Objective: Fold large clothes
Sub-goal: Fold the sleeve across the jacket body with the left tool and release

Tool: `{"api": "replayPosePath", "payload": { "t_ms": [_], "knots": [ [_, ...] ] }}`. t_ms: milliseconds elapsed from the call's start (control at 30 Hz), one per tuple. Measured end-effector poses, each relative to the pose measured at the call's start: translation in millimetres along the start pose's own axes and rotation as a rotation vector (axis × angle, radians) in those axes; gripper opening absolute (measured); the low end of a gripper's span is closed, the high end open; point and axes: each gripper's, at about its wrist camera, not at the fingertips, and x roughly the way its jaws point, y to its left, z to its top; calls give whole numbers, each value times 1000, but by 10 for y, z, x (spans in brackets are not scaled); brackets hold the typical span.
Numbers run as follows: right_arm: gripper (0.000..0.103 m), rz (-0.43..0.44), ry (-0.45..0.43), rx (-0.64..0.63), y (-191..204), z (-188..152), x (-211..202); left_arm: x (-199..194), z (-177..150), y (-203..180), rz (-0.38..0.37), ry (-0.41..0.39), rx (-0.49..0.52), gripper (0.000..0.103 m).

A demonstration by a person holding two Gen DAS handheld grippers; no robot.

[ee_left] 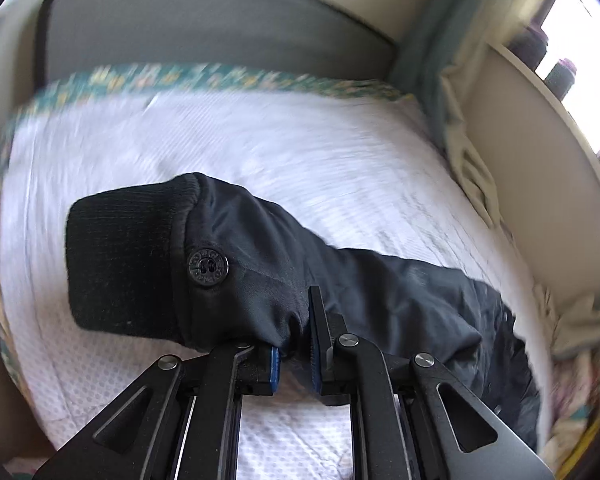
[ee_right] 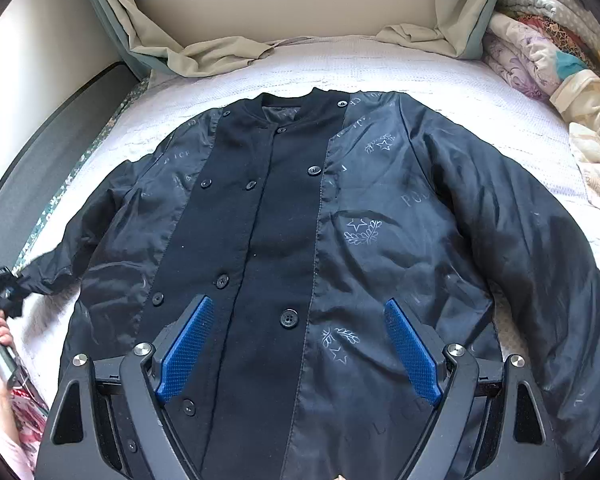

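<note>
A black jacket with printed stars and several black buttons lies spread, front up, on a white bed cover. My left gripper is shut on the jacket's sleeve just behind the ribbed cuff and its button. In the right wrist view the left gripper shows at the far left edge, holding that sleeve end. My right gripper is open and empty, hovering above the jacket's lower front. The other sleeve lies along the jacket's right side.
A grey headboard and floral bed edge lie beyond the sleeve. Beige curtains hang at the window side. Folded quilts are piled at the bed's right. White cover stretches ahead of the left gripper.
</note>
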Motion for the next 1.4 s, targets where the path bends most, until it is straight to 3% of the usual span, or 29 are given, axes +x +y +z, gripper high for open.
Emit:
{"api": "replayPosePath", "payload": {
  "t_ms": [133, 367, 667, 833, 1033, 1133, 1200, 1267, 1400],
  "knots": [
    [86, -20, 8, 16, -42, 6, 53, -269, -39, -495, -16, -56, 203, 14],
    [86, -85, -15, 46, -135, 44, 83, -474, -216, -1360, -128, -77, 445, 13],
    [86, -70, -41, 63, -164, 154, 3, -516, -939, -2400, -210, -50, 709, 13],
    [86, -65, -62, 74, -190, 230, -81, -393, -1468, -2892, -245, 17, 829, 14],
    [86, -81, -54, 125, -314, 267, -107, 68, -2237, -3219, -246, 181, 979, 15],
    [86, -86, -43, 143, -377, 257, -104, 225, -2438, -3230, -246, 261, 1013, 29],
    [86, -92, -33, 149, -410, 252, -91, 187, -2459, -3209, -275, 296, 1023, 65],
    [86, -90, -17, 167, -457, 245, -62, 17, -2417, -3144, -324, 266, 1038, 89],
    [86, -60, 18, 205, -524, 233, 19, -369, -2253, -2959, -436, 208, 1064, 96]
  ]
}}
